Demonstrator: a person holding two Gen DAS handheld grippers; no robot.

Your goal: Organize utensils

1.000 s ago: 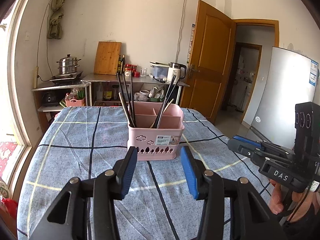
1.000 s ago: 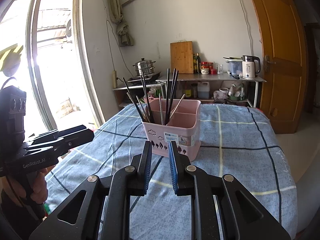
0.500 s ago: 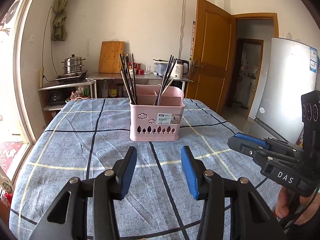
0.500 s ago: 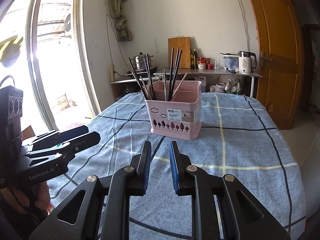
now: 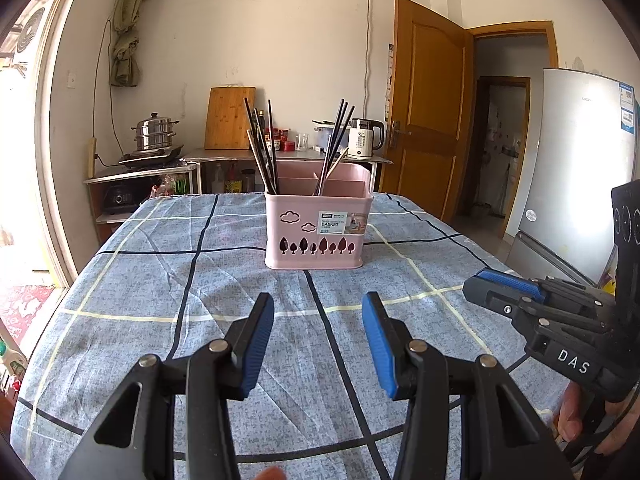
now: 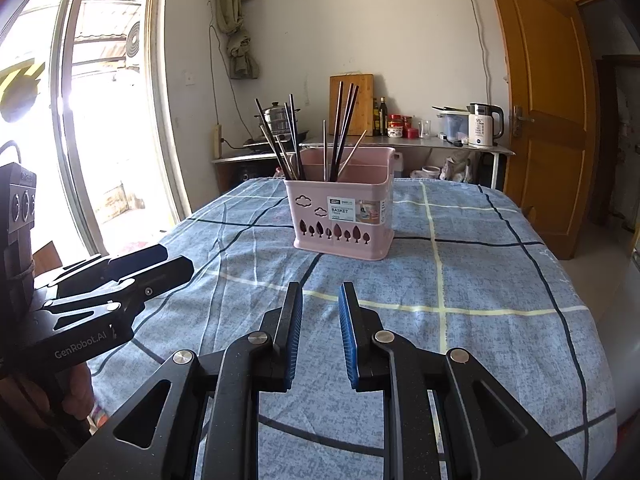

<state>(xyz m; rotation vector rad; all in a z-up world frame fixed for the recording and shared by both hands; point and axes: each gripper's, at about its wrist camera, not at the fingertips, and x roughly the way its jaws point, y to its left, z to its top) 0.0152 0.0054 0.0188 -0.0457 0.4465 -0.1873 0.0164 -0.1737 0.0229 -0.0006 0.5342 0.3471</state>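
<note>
The left wrist view shows a tall grey refrigerator [image 5: 580,168] and an open doorway on the right side, which the right wrist view does not show; the right wrist view shows instead a big bright glass window [image 6: 100,120] on the left side. Both views show the pink rectangular plastic basket [image 5: 316,228] [image 6: 344,216] standing upright on the blue checked tablecloth [image 5: 180,300] [image 6: 480,280] of the table, well ahead of both grippers and apart from them. The left gripper [image 5: 318,340] hangs low over the cloth with its two blue ribbed pads wide apart and nothing between them. The right gripper [image 6: 320,334] has its blue pads close together with a narrow gap that holds nothing. Each gripper is seen also from the side in the other view, but there I cannot tell how the fingers stand. The basket has smooth walls with cloud and tree shaped cut-outs, a paper label and inner dividers. Thin dark chopsticks [image 5: 262,148] [image 6: 286,140] lean to the left in its left compartment, and a second bundle [image 5: 336,144] [image 6: 344,124] with a few pale sticks stands in the middle part. The cloth looks soft and wrinkled, with dark and pale yellow lines.
</note>
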